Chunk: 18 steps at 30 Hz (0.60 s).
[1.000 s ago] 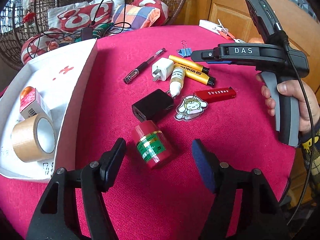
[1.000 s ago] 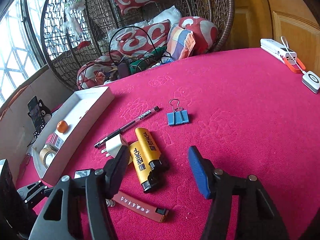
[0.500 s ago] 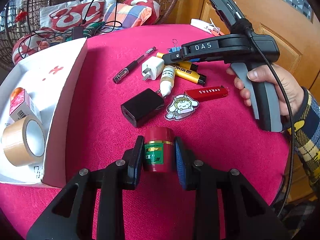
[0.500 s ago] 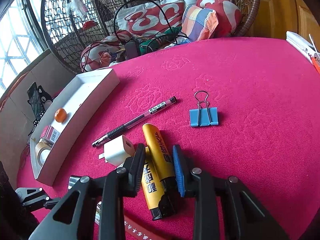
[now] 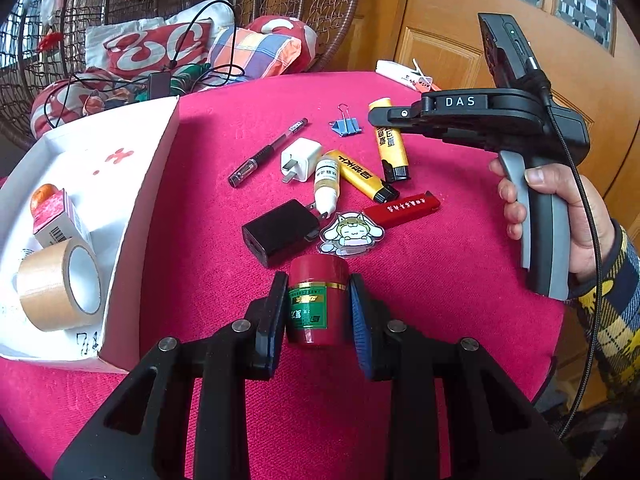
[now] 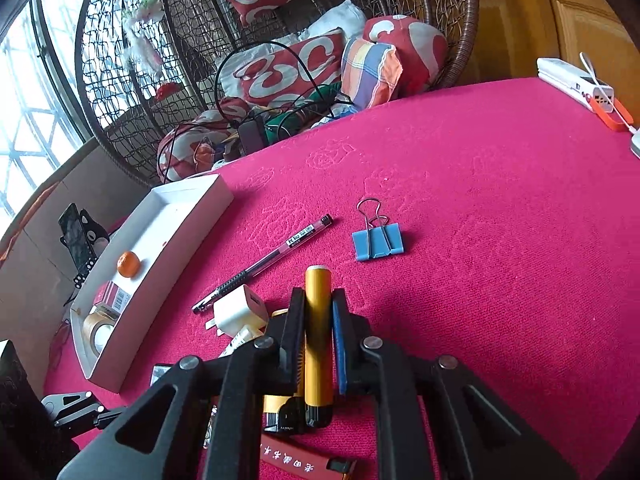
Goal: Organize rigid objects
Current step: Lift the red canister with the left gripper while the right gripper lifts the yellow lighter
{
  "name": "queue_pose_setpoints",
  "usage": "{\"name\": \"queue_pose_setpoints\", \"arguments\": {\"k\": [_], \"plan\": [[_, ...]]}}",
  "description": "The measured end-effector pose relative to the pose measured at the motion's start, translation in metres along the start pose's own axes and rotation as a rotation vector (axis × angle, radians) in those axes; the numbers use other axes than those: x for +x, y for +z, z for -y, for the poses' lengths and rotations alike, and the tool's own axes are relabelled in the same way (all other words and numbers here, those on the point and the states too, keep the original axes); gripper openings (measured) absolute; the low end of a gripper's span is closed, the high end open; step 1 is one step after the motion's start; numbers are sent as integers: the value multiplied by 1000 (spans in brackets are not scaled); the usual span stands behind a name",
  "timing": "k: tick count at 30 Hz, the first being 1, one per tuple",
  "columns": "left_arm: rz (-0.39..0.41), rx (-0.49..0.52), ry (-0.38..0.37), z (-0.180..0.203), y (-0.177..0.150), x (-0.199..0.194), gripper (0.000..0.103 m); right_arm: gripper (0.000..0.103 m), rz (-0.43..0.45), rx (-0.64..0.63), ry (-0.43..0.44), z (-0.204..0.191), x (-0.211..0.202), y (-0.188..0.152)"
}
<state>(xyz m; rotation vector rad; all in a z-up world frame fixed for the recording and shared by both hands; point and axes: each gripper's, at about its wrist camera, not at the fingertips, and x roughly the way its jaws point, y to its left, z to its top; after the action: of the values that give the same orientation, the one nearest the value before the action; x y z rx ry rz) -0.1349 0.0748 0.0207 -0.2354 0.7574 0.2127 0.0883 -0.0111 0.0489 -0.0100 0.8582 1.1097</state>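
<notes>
Black fingers (image 5: 276, 320) — blue pads, yellow-plaid sleeve (image 5: 612, 320).

A small red jar (image 5: 318, 304) with a green-and-gold label stands upright on the counter, pinched between two pads. One yellow lighter (image 6: 318, 332) with a black head is pinched along its length; a second yellow lighter (image 5: 360, 176) lies flat beside a small white dropper bottle (image 5: 327, 184). Nearby lie a white plug (image 5: 301, 159), black charger (image 5: 280, 232), pen (image 5: 268, 152), blue binder clip (image 6: 378, 241), red lighter (image 5: 402, 208) and a cartoon sticker charm (image 5: 348, 234).
</notes>
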Motion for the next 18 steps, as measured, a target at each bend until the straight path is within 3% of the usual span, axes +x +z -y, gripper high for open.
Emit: {"name": "queue_pose_setpoints", "arguments": {"k": [9,18], "plan": [[48,0,-11,7,2,-17,29,10,149,-10,127,-38,-53,6],[118,-25,-4,-1,2,-41,29,10,162,-63,184,-70,-62,5]]}}
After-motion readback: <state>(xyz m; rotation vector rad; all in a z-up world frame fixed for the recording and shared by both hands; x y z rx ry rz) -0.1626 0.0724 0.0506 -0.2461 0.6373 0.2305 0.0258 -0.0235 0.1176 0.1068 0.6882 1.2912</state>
